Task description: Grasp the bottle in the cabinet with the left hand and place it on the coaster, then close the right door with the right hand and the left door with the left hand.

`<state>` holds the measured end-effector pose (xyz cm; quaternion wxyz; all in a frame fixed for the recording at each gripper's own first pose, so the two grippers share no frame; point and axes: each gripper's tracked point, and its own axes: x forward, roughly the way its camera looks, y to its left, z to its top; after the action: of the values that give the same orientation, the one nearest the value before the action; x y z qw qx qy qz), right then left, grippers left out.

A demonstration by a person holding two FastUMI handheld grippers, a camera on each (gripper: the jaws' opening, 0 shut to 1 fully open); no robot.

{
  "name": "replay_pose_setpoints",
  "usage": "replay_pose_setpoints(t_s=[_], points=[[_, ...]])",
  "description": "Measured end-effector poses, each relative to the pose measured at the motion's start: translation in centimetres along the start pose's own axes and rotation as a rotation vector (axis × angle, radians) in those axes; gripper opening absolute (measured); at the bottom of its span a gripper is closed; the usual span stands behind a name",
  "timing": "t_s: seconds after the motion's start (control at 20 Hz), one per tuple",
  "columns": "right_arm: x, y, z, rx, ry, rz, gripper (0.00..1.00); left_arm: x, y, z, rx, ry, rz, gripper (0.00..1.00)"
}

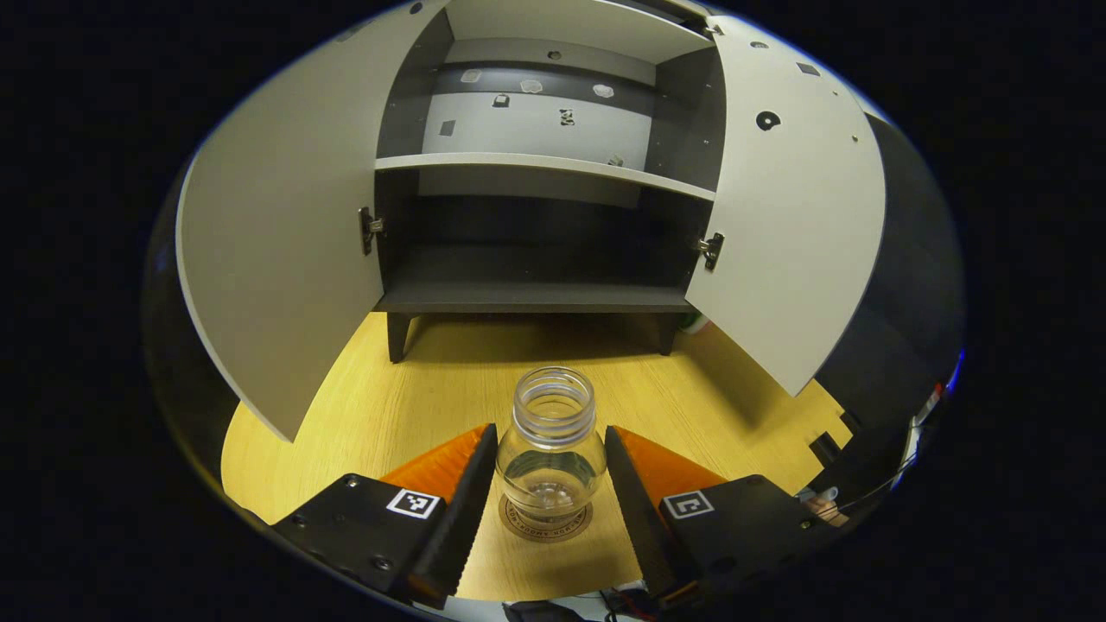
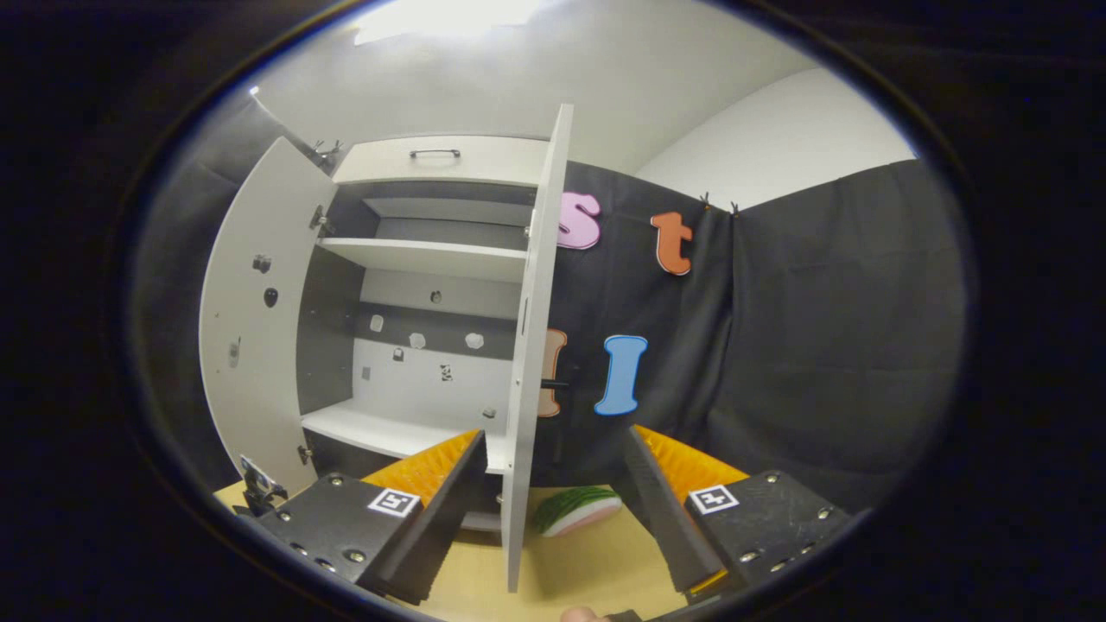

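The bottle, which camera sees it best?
The left gripper view: the clear, capless bottle stands on the coaster between the open left tool. The right gripper view looks at the cabinet's right door instead.

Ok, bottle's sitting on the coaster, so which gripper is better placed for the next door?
Right. The right gripper is open, with the right door's edge between its fingers. The left gripper flanks the bottle on the coaster, away from both doors.
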<state>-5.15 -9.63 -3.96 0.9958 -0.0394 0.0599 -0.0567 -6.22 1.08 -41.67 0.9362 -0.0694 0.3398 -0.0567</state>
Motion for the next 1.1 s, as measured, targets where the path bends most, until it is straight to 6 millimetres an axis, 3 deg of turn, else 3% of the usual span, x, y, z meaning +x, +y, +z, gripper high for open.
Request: replay_pose_setpoints(t_s=[0.3,0.45,0.5,0.9,1.1], points=[[0.1,-0.9,-0.2,0.006,0.001,-0.028,0.96,1.0,-0.6,0.3,0.056,0.019,-0.004,0.80],[0.1,-1.3,-0.4,0.014,0.005,-0.040,0.96,1.0,-1.0,-0.8,0.055,0.061,-0.012,0.85],[0.1,-1.3,-0.6,0.016,0.008,-0.042,0.97,0.9,-1.0,-0.8,0.059,0.057,-0.008,0.83],[0.7,-0.9,-1.1,0.013,0.018,-0.032,0.96,0.3,-0.9,-0.1,0.027,0.025,0.002,0.84],[0.9,-0.5,-1.2,0.004,0.016,-0.022,0.98,-0.6,-0.7,1.4,0.009,-0.009,0.009,0.84]])
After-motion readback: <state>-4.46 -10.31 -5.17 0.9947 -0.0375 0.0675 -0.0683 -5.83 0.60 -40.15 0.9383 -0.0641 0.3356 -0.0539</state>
